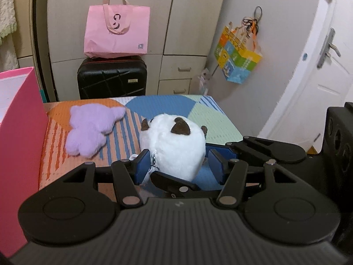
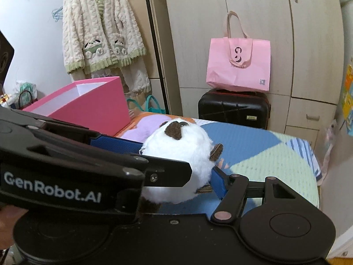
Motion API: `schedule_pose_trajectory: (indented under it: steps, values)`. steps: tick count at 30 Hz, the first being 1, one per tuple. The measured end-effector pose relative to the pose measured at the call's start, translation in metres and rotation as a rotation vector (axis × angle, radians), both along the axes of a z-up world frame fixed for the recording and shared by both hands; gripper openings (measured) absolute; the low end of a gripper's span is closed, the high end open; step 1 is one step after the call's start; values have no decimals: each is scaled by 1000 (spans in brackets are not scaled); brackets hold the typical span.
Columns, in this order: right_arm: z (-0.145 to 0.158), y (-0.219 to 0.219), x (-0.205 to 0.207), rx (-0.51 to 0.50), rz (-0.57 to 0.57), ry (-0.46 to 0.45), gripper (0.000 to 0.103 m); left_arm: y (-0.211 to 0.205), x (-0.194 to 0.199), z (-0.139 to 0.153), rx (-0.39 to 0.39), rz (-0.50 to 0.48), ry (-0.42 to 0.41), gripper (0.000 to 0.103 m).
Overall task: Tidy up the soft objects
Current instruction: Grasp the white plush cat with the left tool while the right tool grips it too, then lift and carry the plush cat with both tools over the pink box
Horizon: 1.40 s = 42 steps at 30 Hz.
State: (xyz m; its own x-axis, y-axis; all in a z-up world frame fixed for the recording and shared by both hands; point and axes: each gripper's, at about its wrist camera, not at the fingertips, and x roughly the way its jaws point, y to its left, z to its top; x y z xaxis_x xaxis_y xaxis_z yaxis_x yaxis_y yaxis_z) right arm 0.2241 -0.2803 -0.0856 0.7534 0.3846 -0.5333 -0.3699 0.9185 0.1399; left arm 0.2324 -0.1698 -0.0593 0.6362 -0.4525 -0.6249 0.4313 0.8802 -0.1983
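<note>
Left tool (image 1: 178, 161) is clenched on a round white plush toy with brown felt ears (image 1: 174, 145), its blue pads set against the fur on either side. The right tool (image 2: 181, 183) comes in across it and also looks clamped on the same toy: one blue pad presses the lower flank, and the other finger passes beneath the toy. The toy sits between both tools, over the near part of the patterned, mat-covered surface (image 1: 209, 119), and looks raised off it rather than resting.

Several things could spoil this. The toy is round and fluffy, so the pads probably hold fur more than body; a quick swing may let it squirt out, and the surface edge is near on the right. The tools cross closely, so uneven travel could knock their fingers together or twist the toy loose. A small white clasp (image 1: 154, 156) dangles by the left pad and may snag there on release. The open pink cardboard box (image 1: 19, 121) is the likely goal; a low approach could shove its wall, or drag the flat lilac plush toy (image 1: 88, 130) lying just beside it
</note>
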Motion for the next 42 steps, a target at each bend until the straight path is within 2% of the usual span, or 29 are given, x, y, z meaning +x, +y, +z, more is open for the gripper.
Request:
schedule_pose_trajectory:
  steps: [4,6,13,18,22,24,31,34,38,42]
  values:
    - [1,7,-18,-1,-24,15,71,6,-13,0,-5,-21,30,56]
    - [2,12,-26,-13,-32,50,71,10,-19,-1,-10,-36,57,56]
    - [7,27,-61,-65,-54,42,71,24,-37,-2,-26,-67,110,56]
    - [13,34,-80,-41,-75,49,71,33,-58,2,-33,-86,99,56]
    - [18,37,-98,-25,-79,46,71,45,-73,6,-68,-93,121,56]
    - [21,37,-106,-3,-81,48,67,50,-80,7,-81,-96,123,56]
    - [30,46,-132,14,-38,31,65,70,-105,16,-103,-120,120,56]
    - [36,55,-142,8,-16,42,66,81,-118,23,-102,-121,113,56]
    - [45,62,-151,63,9,73,68,97,-135,34,-123,-101,91,56]
    - [55,76,-157,74,50,86,68,114,-145,46,-118,-98,92,56]
